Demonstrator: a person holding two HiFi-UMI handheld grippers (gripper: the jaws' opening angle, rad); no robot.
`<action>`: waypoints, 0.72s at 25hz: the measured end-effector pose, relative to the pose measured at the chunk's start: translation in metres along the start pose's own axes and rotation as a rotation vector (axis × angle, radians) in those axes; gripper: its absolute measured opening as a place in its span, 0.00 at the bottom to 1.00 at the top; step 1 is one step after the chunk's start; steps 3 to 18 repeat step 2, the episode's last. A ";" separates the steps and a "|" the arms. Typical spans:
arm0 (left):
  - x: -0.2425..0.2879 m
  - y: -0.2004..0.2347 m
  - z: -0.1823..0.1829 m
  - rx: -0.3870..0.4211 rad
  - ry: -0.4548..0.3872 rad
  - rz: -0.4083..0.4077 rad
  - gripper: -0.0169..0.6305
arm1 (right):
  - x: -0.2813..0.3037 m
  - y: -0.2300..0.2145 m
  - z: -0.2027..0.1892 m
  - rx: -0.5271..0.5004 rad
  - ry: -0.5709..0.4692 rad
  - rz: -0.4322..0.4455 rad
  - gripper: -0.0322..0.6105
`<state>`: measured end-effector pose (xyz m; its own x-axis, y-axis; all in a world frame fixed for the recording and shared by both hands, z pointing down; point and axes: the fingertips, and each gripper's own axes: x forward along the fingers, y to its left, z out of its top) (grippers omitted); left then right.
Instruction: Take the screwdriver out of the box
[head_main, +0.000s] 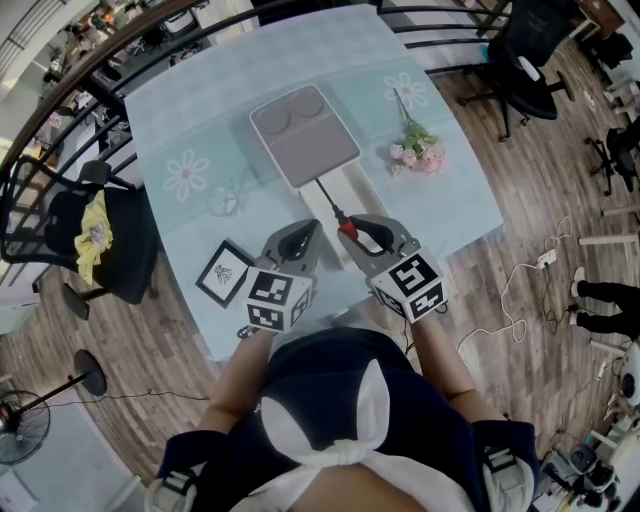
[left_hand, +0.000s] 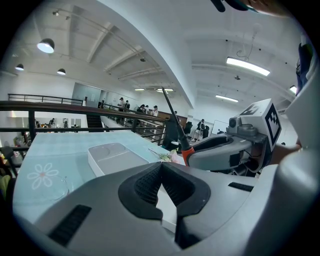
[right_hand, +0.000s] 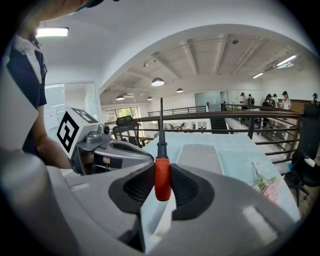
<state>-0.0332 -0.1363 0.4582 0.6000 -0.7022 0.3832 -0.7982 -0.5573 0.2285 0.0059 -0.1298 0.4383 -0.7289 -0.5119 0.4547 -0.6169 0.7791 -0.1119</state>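
The screwdriver (right_hand: 161, 177) is pinched by its red handle between the jaws of the right gripper (right_hand: 161, 172); the thin dark rod sticks out past the jaws; in the head view its tip is seen over the white near part of the box (head_main: 303, 140). It looks lifted up off the box, but how far cannot be told. The jaws of the left gripper (left_hand: 161, 169) are pressed together with nothing between them; it is held just beside the right one.

The screwdriver is judged to be light and stiff; it should not bend or break. The red handle is round and smooth, so it could roll or slip if it is squeezed too softly. The handle is the best place for it to be held, as the rod is thin and the tip is pointed; the hold looks near the middle of the handle, so little tipping is expected.

The box lies in the middle of the table (head_main: 200, 110); the near table edge is close under both grippers. A bunch of flowers (head_main: 420, 150) lies to the right of the box; a small card (head_main: 225, 272) lies to the left near the edge; a clear glass thing (head_main: 222, 200) sits left of the box. Bare cloth is seen between the box and the flowers, and that room is judged good for the tool to be set down; the long rod should be kept away from the left gripper when it is swung.
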 end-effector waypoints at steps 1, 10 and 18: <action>0.000 0.001 0.000 0.000 0.001 0.001 0.05 | 0.001 0.000 0.000 -0.001 0.001 0.000 0.20; 0.000 0.002 0.000 0.000 0.002 0.001 0.05 | 0.002 0.000 0.001 -0.001 0.001 -0.001 0.20; 0.000 0.002 0.000 0.000 0.002 0.001 0.05 | 0.002 0.000 0.001 -0.001 0.001 -0.001 0.20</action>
